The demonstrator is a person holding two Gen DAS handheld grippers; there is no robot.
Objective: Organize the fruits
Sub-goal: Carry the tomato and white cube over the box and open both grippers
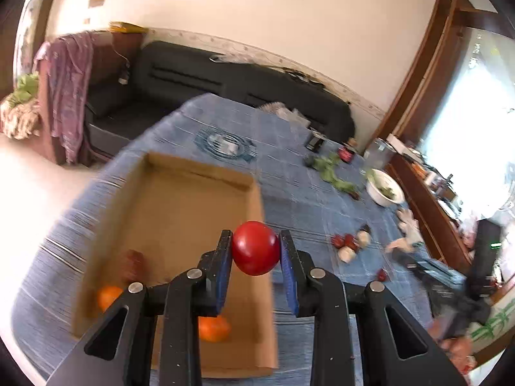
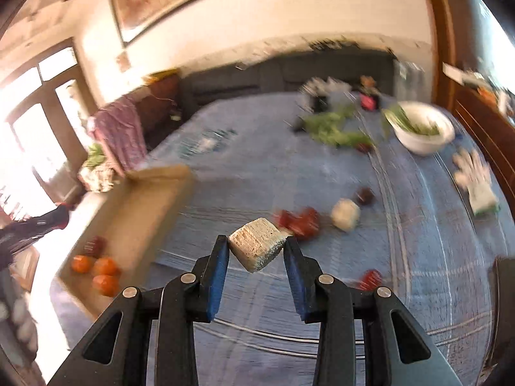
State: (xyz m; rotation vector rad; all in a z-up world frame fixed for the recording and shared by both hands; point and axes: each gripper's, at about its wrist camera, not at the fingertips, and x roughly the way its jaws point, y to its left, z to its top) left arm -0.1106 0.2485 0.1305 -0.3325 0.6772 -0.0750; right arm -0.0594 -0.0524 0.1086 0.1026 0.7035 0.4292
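The left gripper pinches a smooth, glossy red tomato just past the right wall of the cardboard box, where oranges lie below its fingers. Released here, the round fruit could strike the rim and roll off across the cloth. The right gripper clamps a pale, rough-faced block — wedge-shaped, gripped by its corners, so it may twist loose.

Blown-out window glare, motion blur, fisheye-warped dark edges.
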